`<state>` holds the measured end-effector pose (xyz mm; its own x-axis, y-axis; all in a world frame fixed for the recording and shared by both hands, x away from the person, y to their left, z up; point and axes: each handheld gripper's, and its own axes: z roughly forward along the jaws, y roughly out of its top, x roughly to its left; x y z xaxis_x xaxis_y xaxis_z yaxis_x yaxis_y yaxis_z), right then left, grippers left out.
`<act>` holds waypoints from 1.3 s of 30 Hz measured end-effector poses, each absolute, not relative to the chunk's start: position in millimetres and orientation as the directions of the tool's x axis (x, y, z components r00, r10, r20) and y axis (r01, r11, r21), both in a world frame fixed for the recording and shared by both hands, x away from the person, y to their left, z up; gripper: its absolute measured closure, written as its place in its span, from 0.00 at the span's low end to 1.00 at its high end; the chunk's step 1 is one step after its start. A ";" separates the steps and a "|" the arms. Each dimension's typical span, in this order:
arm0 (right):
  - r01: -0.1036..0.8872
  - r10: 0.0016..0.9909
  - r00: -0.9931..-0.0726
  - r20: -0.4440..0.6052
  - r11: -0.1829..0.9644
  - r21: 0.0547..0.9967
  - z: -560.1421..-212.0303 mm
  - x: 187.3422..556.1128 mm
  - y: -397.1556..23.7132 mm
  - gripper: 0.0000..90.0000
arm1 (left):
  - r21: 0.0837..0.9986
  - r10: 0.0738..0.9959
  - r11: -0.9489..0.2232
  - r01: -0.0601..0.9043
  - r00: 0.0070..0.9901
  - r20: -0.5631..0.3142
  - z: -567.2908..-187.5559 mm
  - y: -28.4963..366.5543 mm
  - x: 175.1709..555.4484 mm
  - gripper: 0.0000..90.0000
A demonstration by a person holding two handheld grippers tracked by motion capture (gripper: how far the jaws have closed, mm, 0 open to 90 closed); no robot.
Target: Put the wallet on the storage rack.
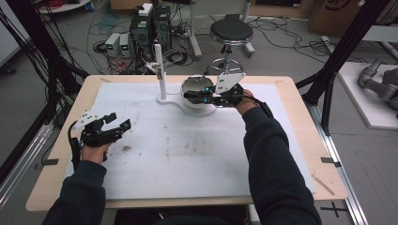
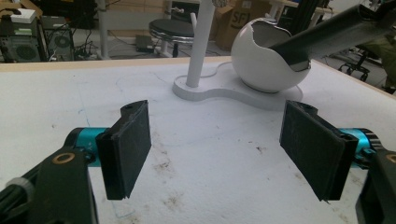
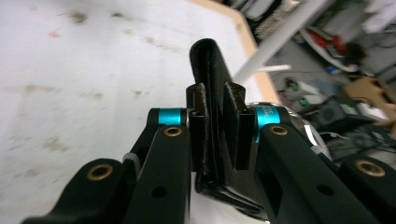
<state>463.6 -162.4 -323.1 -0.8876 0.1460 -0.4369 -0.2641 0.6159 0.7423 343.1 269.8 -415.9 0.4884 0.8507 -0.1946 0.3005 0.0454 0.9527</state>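
Black, stiff-looking strap (image 3: 212, 70) was pinched in the right claw (image 3: 218, 126) at the table's (image 1: 187, 154) twelve o'clock; the left claw (image 2: 219, 149) gaped empty.

A robotics laboratory. Beyond the far edge of the wooden table (image 1: 300, 154) stand computer towers (image 1: 151, 28) amid loose floor cables (image 1: 281, 33) and a round black stool (image 1: 231, 32). A grey robot arm (image 1: 379, 82) lies at far right, behind black frame struts (image 1: 345, 44).

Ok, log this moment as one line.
left tongs: open, over mat | right tongs: shut on black strap | strap end inside white bowl | bowl on stand base
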 end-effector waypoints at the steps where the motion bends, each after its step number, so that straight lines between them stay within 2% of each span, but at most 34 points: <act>1: -0.254 0.149 -0.891 -0.429 0.618 0.744 -324.0 464.1 -162.1 0.91 | 0.953 0.851 0.045 0.300 0.489 -0.194 -416.0 269.7 343.2 0.27; 7: -0.222 0.152 -0.906 -0.396 0.626 0.747 -329.8 466.7 -157.7 0.87 | 0.953 0.851 0.045 0.299 0.487 -0.194 -416.1 270.7 343.5 0.27; 8: -0.211 0.164 -0.906 -0.391 0.625 0.751 -329.9 466.3 -157.5 0.84 | 0.953 0.851 0.045 0.299 0.489 -0.193 -416.1 270.8 343.4 0.27; 11: -0.158 0.215 -0.905 -0.368 0.633 0.758 -332.9 465.3 -157.0 0.65 | 0.953 0.852 0.048 0.299 0.486 -0.195 -416.2 270.9 343.6 0.27; 15: -0.141 0.250 -0.897 -0.364 0.619 0.773 -333.0 464.7 -158.2 0.56 | 0.953 0.852 0.052 0.297 0.485 -0.198 -416.2 270.8 343.6 0.27; 22: -0.116 0.261 -0.904 -0.339 0.613 0.781 -332.6 462.3 -156.9 0.47 | 0.954 0.851 0.050 0.297 0.487 -0.196 -416.3 270.9 343.8 0.27; 32: -0.107 0.257 -0.915 -0.312 0.590 0.800 -330.8 456.8 -151.2 0.44 | 0.953 0.853 0.050 0.297 0.484 -0.196 -416.3 271.2 343.8 0.27; 37: -0.096 0.289 -0.905 -0.312 0.577 0.811 -324.5 453.4 -159.0 0.43 | 0.954 0.853 0.049 0.296 0.484 -0.194 -416.2 271.7 343.7 0.28; 39: -0.080 0.316 -0.897 -0.310 0.573 0.816 -321.3 450.3 -166.1 0.39 | 0.955 0.855 0.048 0.294 0.483 -0.192 -416.3 271.9 344.0 0.28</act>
<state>450.3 -166.1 -321.3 -0.8967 0.3162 -0.3097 -0.0797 0.5729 0.8157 344.0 271.9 -416.3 0.4826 0.8545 -0.1921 0.2941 0.0485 0.9545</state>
